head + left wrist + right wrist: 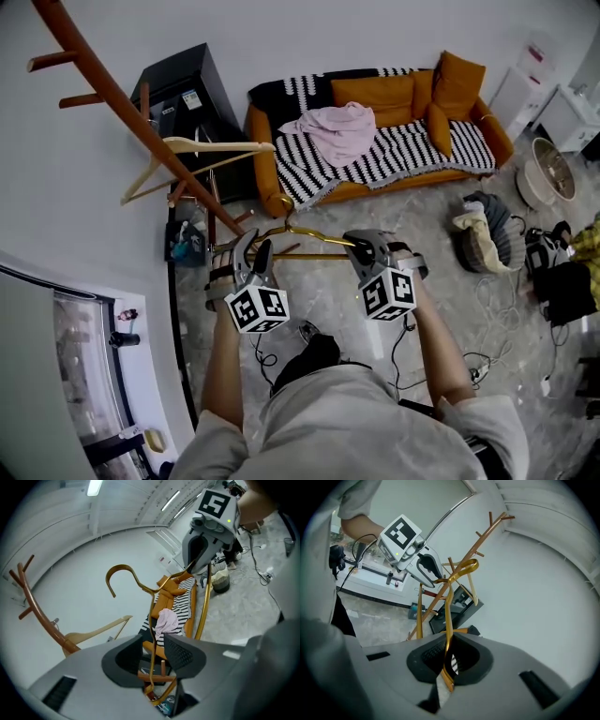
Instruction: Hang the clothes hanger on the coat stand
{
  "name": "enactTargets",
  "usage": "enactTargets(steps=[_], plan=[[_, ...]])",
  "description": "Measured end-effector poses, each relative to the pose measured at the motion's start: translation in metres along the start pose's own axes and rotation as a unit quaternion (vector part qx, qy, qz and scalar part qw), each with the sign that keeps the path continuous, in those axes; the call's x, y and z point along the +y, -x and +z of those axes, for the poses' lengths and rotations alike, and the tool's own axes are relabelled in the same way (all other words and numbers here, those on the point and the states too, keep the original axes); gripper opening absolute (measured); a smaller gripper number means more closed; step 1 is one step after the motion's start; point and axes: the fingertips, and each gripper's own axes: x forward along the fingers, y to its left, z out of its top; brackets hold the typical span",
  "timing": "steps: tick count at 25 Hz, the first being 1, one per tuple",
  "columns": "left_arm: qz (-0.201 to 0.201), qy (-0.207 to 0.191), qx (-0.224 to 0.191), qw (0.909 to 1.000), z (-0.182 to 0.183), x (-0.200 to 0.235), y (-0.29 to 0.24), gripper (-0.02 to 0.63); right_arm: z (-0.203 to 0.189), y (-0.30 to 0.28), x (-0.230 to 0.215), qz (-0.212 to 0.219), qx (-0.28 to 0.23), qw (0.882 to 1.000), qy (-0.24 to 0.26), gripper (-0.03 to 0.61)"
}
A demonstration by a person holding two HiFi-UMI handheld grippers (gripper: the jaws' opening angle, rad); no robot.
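Left tongs (153, 651): the jaws stand wide apart; the thin wire of the gold hanger (151, 620) passes between them, but no pad presses on it
Right tongs (449, 660): closed tight on the wire of the gold hanger, so this side alone carries it
Place of the hanger: in the air just in front of you, stretched between the two tongs, with its hook (122, 566) on the far side, turned toward the coat stand (122, 108); it touches no peg yet
Coat stand: far left, brown wood with short pegs; a wooden hanger (202, 150) already hangs on one of them
How it will handle: I judge it light and stiff, being thin metal, and smooth, so it may turn or slide in a single grip
Where to take hold: on the shoulder wire near the neck, with the hook left free, so that you can steer the hook over a peg
Risk: held on one side only, the hanger may swing down; I would lead it slowly to a free peg, away from the wooden hanger
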Motion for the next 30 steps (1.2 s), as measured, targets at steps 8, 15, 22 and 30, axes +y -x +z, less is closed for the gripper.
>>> enactTargets(steps=[8,15,22,30], plan=[[-0.056,0.055,0.036,0.9963,-0.029,-0.023,-0.010,0.037,-0.006,-0.024,0.015,0.043,0.010,0.999,0.028,0.005],[-0.061,0.110,0.078,0.9889,-0.055,-0.034,-0.017,0.026,-0.012,-0.049,0.034,0.094,0.029,0.995,0.024,0.009],[-0.075,0.142,0.118,0.9799,-0.086,-0.051,-0.029,0.025,-0.006,-0.072,0.053,0.152,0.026,0.988,0.032,0.141],[-0.082,0.185,0.132,0.9704,-0.107,-0.054,-0.050,0.025,0.007,-0.104,0.057,0.201,0.041,0.977,0.061,0.156]])
